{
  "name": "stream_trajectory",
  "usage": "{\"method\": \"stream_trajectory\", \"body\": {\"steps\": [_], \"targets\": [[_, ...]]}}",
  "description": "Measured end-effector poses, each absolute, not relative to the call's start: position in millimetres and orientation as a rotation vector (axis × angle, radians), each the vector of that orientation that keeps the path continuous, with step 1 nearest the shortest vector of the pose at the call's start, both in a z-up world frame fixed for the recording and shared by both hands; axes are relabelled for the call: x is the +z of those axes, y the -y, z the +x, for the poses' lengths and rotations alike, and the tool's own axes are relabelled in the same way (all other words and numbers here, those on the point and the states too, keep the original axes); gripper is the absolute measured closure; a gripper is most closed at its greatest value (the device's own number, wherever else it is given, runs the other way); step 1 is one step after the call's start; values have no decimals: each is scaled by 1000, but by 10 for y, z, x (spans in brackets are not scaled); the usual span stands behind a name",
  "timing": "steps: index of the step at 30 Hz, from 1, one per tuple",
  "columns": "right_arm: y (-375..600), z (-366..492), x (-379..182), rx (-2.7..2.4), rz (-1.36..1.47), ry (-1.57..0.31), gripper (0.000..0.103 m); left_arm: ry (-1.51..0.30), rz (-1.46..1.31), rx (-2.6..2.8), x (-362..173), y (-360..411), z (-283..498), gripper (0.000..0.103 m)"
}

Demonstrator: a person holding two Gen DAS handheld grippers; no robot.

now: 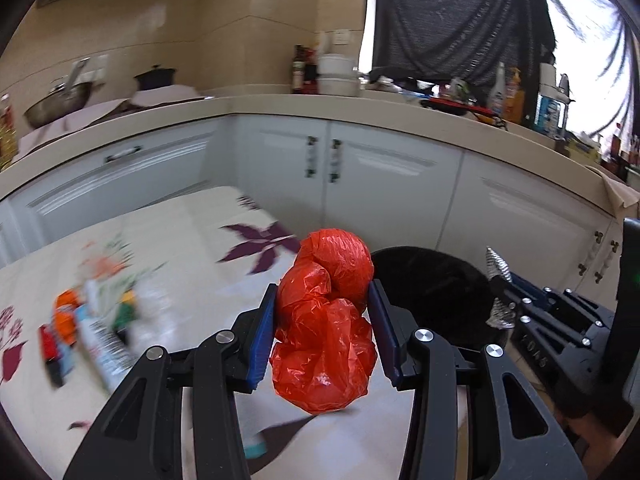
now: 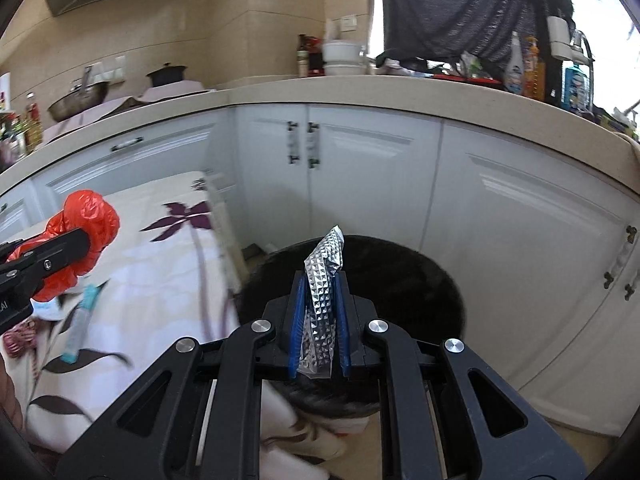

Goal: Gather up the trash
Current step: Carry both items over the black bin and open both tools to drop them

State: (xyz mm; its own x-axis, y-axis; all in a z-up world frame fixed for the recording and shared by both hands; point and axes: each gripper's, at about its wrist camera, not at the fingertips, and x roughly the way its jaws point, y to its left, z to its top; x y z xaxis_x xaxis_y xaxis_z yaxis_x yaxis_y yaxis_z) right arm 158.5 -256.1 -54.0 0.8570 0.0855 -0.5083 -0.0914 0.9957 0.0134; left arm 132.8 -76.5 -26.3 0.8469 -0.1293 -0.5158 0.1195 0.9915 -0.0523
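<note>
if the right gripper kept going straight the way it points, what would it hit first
Most likely the black-lined trash bin: the right gripper, shut on a silver foil wrapper, points down at its opening. Depth is hard to judge, so it could pass over toward the white cabinets.

A crumpled red plastic bag [image 1: 326, 324], knotted into lumps, is clamped above the flowered surface [image 1: 192, 240], just left of the black-lined bin [image 2: 400, 280]. A strip of embossed silver foil [image 2: 322, 288] stands upright, pinched, directly above that bin's opening.
</note>
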Motion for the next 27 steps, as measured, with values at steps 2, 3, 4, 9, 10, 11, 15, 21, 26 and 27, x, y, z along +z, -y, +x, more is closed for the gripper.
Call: {"method": "stream_trajectory", "body": {"steps": [2, 3, 4, 9, 10, 11, 15, 21, 26, 27], "targets": [[2665, 1669, -561, 78, -1, -534, 89, -549, -5, -146, -284, 913, 1450, 58], [2719, 1712, -575, 71, 4, -535, 89, -555, 0, -153, -302, 994, 1519, 58], [2775, 1769, -593, 64, 8, -537, 89, -559, 3, -157, -320, 1053, 1576, 58], [2952, 1987, -684, 39, 26, -550, 89, -595, 24, -181, -415, 1372, 1869, 58], [2987, 2030, -709, 35, 28, -554, 89, -601, 27, -183, -424, 1418, 1919, 58], [3012, 2073, -728, 32, 32, -558, 89, -608, 33, -185, -445, 1470, 1968, 58], [3093, 2207, -831, 26, 48, -573, 87, -629, 50, -185, -517, 1618, 2138, 57], [3161, 2292, -904, 0, 60, -578, 73, -684, 38, -192, -576, 1706, 2298, 42], [3203, 2256, -872, -18, 63, -562, 63, -657, 53, -175, -545, 1719, 2260, 28], [3207, 2243, -862, -20, 63, -562, 63, -654, 54, -170, -539, 1712, 2255, 27]]}}
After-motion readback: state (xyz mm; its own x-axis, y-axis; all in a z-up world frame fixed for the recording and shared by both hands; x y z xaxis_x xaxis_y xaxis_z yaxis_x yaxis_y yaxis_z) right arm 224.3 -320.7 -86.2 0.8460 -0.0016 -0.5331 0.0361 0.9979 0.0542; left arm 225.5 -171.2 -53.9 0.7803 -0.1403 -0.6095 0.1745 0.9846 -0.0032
